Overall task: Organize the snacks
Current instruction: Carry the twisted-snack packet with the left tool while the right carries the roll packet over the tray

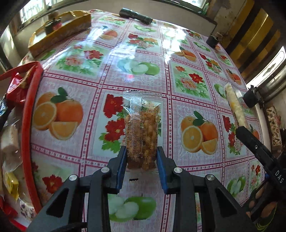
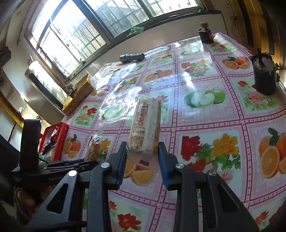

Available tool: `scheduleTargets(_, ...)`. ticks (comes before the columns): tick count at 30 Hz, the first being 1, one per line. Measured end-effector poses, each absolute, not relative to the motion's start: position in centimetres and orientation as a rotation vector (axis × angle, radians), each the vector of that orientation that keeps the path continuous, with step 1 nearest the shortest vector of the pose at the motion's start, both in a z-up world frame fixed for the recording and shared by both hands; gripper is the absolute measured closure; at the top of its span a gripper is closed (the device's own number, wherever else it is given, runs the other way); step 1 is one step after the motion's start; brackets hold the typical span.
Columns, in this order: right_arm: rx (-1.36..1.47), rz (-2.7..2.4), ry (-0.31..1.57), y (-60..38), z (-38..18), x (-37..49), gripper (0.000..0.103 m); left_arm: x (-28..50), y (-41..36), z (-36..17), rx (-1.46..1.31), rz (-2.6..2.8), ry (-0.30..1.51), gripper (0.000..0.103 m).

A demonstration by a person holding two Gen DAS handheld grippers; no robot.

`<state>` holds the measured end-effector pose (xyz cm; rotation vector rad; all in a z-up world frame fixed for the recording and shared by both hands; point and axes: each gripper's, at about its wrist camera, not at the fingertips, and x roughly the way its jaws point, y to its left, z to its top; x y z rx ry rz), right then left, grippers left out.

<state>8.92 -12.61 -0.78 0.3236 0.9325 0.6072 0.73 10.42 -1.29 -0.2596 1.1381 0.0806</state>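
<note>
A glossy tablecloth (image 1: pixel 143 58) printed with oranges, green apples and red flowers in pink-checked squares covers the table under a barred window (image 2: pixel 75 30). The left gripper (image 1: pixel 142 155) clamps the lower part of a clear snack bag (image 1: pixel 142 125) filled with golden-brown pieces, its blue pads pressing on both sides, and holds the bag above the cloth. The right gripper (image 2: pixel 142 151) pinches a pale wrapped biscuit pack (image 2: pixel 145 128) near its lower end; the wrapper carries rows of brown print too small to read. In the left view that pack shows at the right edge, with white letters "DAS" on the black arm beneath it. In the right view part of a word, "GenRob", shows on the other tool's black body. A red basket (image 1: pixel 26 125) at the table's left edge holds more wrapped snacks. Farther off lie a black flashlight (image 1: pixel 136 16), a yellow box (image 1: pixel 60 33), and two dark cylindrical motors (image 2: pixel 264 75) near the right edge of the table.
</note>
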Motion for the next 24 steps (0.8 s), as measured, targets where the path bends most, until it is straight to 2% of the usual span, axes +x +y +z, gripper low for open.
scheduleTargets(7,0.35,0.722,0.934,-10.3,-0.2,5.8,0.068,-1.4,12.5,1.9,-0.263,0.18,1.039,0.071)
scheduleTargets(8,0.344,0.733,0.931,-9.9,-0.1,5.4,0.068,0.1,12.3,2.0,-0.261,0.19,1.03,0.071)
scheduleTargets(24,0.304,0.866,0.88,-5.0,2.5,2.5,0.067,-3.6,16.4,3.3,-0.281,0.344,0.941,0.071)
